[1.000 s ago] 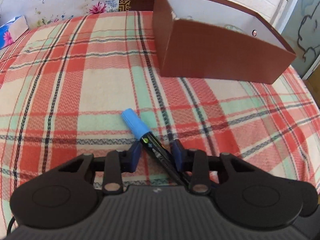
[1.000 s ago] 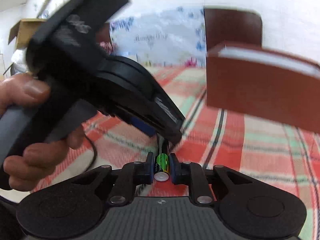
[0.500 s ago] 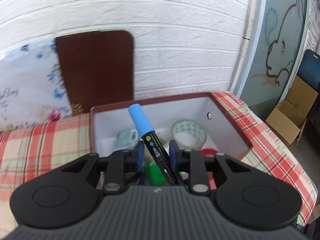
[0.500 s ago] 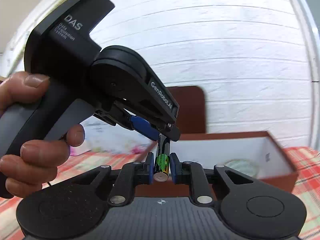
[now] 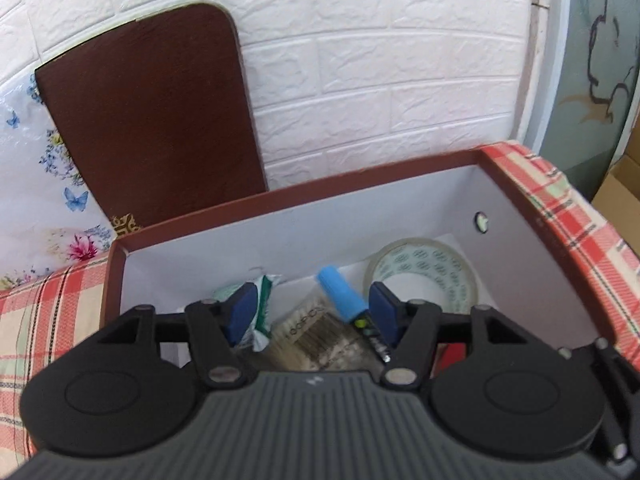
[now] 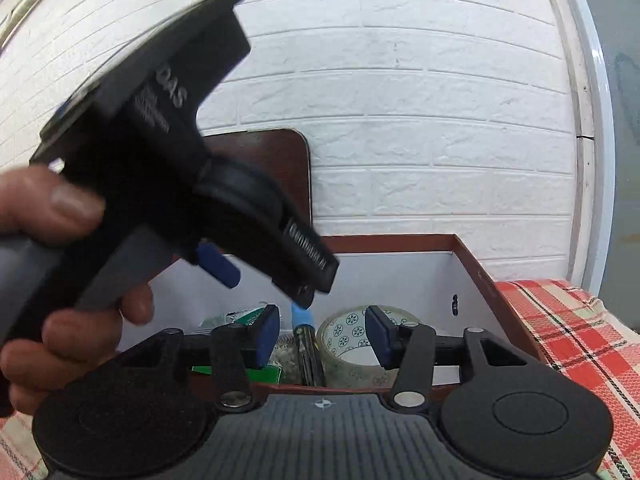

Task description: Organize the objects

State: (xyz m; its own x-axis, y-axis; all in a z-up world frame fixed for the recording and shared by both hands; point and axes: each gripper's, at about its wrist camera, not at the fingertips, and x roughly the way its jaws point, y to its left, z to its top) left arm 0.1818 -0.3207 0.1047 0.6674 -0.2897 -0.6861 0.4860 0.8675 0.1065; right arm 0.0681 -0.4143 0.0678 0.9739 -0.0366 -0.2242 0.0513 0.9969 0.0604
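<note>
We note the brown box (image 5: 280,200) first: open top, white inside, standing on the plaid tablecloth (image 5: 576,216) against the white brick wall (image 5: 400,60). It looks like stiff cardboard, light enough to slide if nudged, so we judge any push on its rim should be gentle.

Inside, going down in size: a roll of clear tape (image 5: 424,268) at the right, rigid and easy to take by its ring wall; a bag of cotton swabs (image 5: 316,340) at the middle front, soft and crinkly; a green and white packet (image 5: 262,300) at the left, soft too.

The marker (image 5: 346,300), blue cap and black barrel, lies in the box, cap toward the far wall, resting on the swab bag just beside the tape. We judge it light, stiff and smooth, apt to roll; a hold across the barrel near the middle would suit better than the tapered cap.

The left gripper (image 5: 312,310) hangs over the box with its blue pads spread wide; the marker sits near the right pad (image 5: 382,312), and we cannot tell whether it touches. The right gripper (image 6: 322,332) is likewise spread apart and holds nothing, aimed at the near wall of the box. The battery is not visible in either view.
</note>
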